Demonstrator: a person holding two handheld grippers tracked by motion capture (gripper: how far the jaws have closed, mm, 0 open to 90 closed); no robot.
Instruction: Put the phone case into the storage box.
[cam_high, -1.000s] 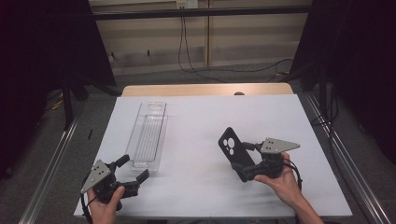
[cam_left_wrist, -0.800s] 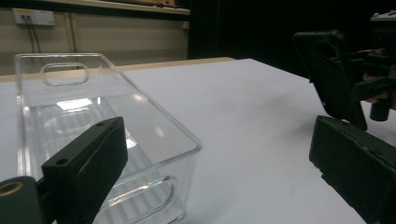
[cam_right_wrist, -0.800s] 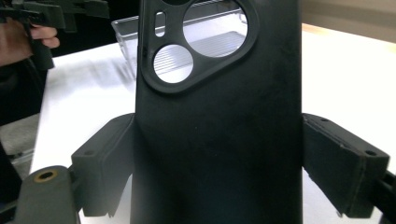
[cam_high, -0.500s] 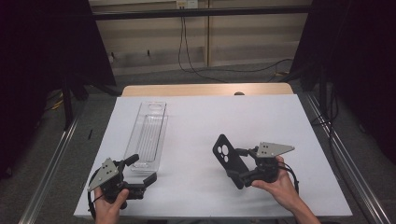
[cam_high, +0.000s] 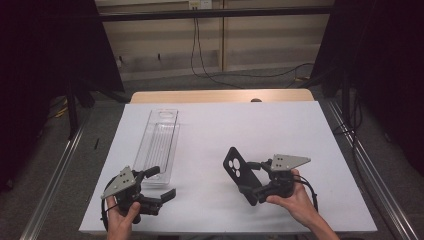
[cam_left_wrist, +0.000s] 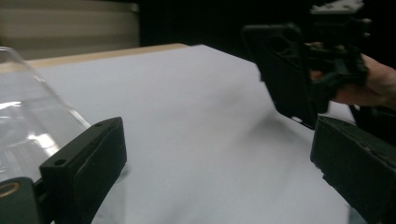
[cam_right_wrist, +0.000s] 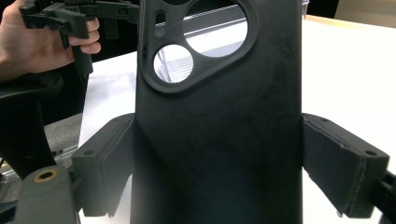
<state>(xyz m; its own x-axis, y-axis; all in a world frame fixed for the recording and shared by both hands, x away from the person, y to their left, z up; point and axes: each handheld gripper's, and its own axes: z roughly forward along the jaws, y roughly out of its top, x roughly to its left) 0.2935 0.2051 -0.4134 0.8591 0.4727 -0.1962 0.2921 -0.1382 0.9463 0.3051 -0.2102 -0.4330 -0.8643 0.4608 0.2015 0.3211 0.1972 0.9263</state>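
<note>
Right gripper (cam_right_wrist: 212, 154) pinching black phone case (cam_right_wrist: 215, 116), clear tray (cam_right_wrist: 175, 63) seen through its holes; left gripper (cam_high: 159, 185) spread near table's (cam_high: 280, 125) front-left corner.

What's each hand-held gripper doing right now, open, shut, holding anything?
Left hand-held gripper: open, nothing between its jaws, beside the clear tray.
Right hand-held gripper: shut on the black phone case, gripped by its edges.
</note>
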